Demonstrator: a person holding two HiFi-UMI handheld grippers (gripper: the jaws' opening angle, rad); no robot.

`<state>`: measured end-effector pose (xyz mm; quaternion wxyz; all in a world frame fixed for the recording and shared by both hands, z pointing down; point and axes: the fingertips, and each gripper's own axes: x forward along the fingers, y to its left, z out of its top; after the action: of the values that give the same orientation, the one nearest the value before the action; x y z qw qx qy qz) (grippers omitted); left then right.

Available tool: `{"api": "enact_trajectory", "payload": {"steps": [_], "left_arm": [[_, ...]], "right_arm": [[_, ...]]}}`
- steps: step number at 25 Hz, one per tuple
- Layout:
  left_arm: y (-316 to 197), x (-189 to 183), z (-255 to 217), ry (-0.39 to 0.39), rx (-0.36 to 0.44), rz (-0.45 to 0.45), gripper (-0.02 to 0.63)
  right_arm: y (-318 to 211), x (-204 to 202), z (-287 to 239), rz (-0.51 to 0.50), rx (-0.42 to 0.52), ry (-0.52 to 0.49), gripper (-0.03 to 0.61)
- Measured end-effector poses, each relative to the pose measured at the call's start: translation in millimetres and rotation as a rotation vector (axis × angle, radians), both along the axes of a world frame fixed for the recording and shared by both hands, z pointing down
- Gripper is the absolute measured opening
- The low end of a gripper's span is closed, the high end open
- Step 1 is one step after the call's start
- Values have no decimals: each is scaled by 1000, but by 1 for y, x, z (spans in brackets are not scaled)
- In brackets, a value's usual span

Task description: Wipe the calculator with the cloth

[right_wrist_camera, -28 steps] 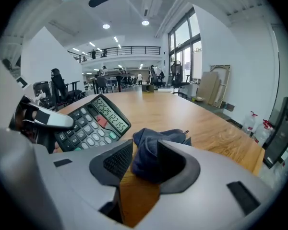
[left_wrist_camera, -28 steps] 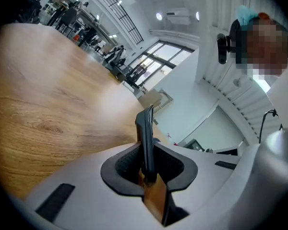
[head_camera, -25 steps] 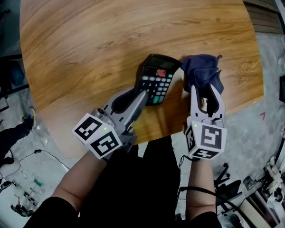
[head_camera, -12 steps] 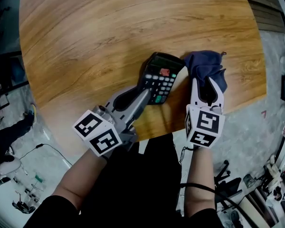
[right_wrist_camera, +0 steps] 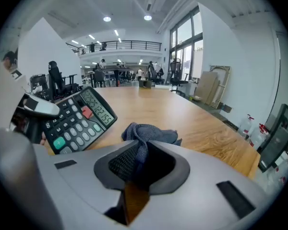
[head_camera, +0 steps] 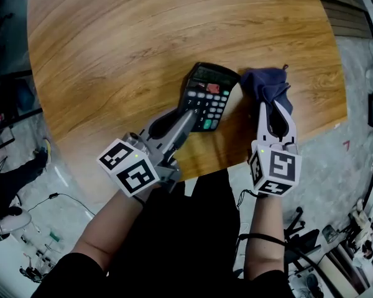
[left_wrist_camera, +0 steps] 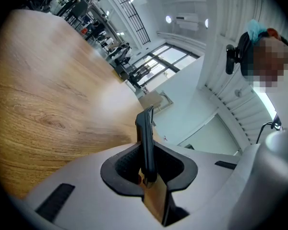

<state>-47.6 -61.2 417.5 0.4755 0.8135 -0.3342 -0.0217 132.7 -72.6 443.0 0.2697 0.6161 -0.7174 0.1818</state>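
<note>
Left hand-held gripper: jaws closed down onto the near edge of the calculator, pads pressing both faces. In the left gripper view the body stands edge-on between them. Firm hold.

Right hand-held gripper: jaws have just been closing, now narrow, with a fold of the cloth pinched between the pads. The rest of the cloth bunches out ahead of the jaws.

Calculator: black, keys and display facing up, display end pointing away from the person. It looks tilted, far end raised, in the right gripper view. Can't tell whether any part touches the table.

Cloth: dark blue, crumpled in a heap on the table, just right of the calculator's far right corner. Can't tell whether the two touch.

Both sit near the table's near edge, right of centre. Table is wood grain with rounded corners. The person's forearms come in from the bottom of the head view, one behind each gripper.
</note>
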Motion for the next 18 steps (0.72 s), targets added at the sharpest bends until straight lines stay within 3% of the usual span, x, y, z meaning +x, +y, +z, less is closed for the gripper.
{"api": "enact_trajectory", "payload": {"steps": [8,13,18], "left_arm": [[0,1,-16,-6,17,9,71],[3,3,-13,-4,19,2,71],[12,7,-17,21,33,9,71]], "right_arm": [[7,-51,-98,-86,189,-126,57],[4,-96,-124,-192,286,-208,58],[9,-120,-85,-254,192,-255,58]]}}
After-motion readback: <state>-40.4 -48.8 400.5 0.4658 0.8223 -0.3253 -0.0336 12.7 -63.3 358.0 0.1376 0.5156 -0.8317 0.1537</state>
